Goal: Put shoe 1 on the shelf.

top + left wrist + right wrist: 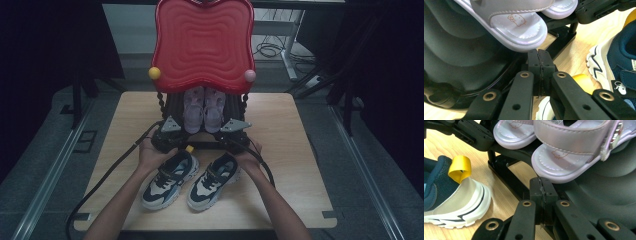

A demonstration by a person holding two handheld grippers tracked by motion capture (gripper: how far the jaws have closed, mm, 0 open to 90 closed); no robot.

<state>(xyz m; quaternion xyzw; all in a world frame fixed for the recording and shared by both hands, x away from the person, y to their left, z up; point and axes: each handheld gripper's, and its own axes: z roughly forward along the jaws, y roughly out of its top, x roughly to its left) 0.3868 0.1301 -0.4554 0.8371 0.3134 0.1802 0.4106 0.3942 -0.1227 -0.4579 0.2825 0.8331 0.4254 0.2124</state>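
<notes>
On the wooden counter (295,150), from the high view: two navy-and-white sneakers (169,180) side by side near the front edge, pale pink sandals (204,111) on a black rack (172,107) under a red wavy-edged top (202,42). Left tool (167,134) and right tool (235,134) held level at the rack's foot, each just behind a sneaker. Closer in, from the left gripper view: jaws pressed together, empty, just below a sandal's toe (521,27). Same from the right gripper view, plus a yellow heel loop (460,167) on the sneaker.
</notes>
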